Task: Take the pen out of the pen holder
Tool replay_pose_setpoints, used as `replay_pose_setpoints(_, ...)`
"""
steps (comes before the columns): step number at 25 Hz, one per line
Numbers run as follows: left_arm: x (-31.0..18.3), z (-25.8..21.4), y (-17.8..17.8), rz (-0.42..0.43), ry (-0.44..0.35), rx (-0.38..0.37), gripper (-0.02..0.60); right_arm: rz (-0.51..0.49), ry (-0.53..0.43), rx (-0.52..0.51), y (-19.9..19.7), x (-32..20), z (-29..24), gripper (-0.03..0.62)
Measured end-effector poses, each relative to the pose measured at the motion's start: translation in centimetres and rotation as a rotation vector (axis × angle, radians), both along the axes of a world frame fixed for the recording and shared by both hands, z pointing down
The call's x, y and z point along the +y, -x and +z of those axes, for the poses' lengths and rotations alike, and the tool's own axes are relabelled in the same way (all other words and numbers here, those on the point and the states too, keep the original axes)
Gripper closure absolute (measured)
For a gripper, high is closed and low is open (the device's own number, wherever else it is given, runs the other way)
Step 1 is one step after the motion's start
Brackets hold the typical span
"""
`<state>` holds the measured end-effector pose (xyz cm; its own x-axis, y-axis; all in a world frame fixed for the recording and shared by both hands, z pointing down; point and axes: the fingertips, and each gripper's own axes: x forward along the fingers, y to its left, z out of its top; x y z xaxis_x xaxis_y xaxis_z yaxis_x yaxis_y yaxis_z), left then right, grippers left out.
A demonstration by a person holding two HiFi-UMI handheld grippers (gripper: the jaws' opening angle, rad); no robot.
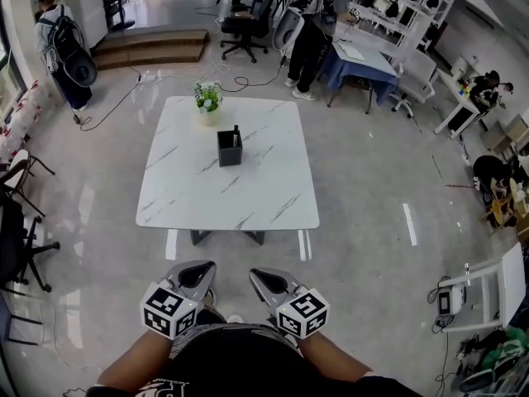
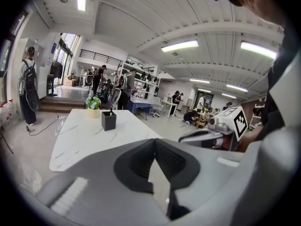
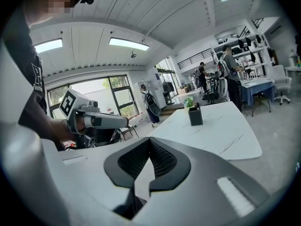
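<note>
Left hand-held gripper (image 1: 200,270) closed, empty | right hand-held gripper (image 1: 261,277) same | pen (image 1: 235,130) in holder (image 1: 229,152)

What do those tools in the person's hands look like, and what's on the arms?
The left gripper and right gripper are smooth grey, each with two curved, tapering jaws lined with black ribbed pads. Behind each sits a white cube printed with black square markers. No cables show. The person wears a black top with white print; forearms are uncovered.
</note>
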<state>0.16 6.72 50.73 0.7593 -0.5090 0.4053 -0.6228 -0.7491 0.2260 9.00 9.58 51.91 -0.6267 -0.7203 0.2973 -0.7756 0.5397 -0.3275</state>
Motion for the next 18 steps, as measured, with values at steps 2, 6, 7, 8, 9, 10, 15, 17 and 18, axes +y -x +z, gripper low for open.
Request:
replay_pose_setpoints(2,-1.0,0.0,-0.3,0.002,-0.002,0.008,0.525,0.012,0.007,0.005,-0.4,-0.8,0.2,0.594)
replay_pose_setpoints(6,-3.3,0.4,-0.2,0.005,0.001,0.012,0.525,0.01,0.007,0.016,-0.1,-3.0,0.4,0.594)
replay_pose_setpoints(7,-3.9,0.6,-0.2,0.005,0.003,0.011,0.525,0.009,0.006,0.019,-0.1,-3.6,0.5,0.594)
replay_pose_setpoints(8,-4.6,0.8,-0.2,0.005,0.003,0.011,0.525,0.009,0.006,0.022,0.0,-4.3,0.6,0.594)
replay_pose_setpoints(9,-5.4,0.8,-0.1,0.005,0.004,0.012,0.525,0.01,0.007,0.025,0.0,-5.0,0.6,0.594)
replay_pose_setpoints(10,-6.2,0.7,-0.1,0.005,0.003,0.015,0.525,0.011,0.008,0.027,0.0,-5.7,0.6,0.594)
replay_pose_setpoints(15,-10.2,-0.7,-0.1,0.014,-0.01,0.033,0.525,0.026,0.0,0.039,-0.1,-9.5,-0.5,0.594)
replay_pose_setpoints(17,-12.0,-0.8,0.1,0.015,-0.015,0.034,0.525,0.031,-0.008,0.043,0.1,-11.2,-0.8,0.594)
replay_pose_setpoints(18,-12.8,-0.9,0.2,0.016,-0.015,0.036,0.525,0.032,-0.009,0.045,0.2,-12.0,-0.9,0.594)
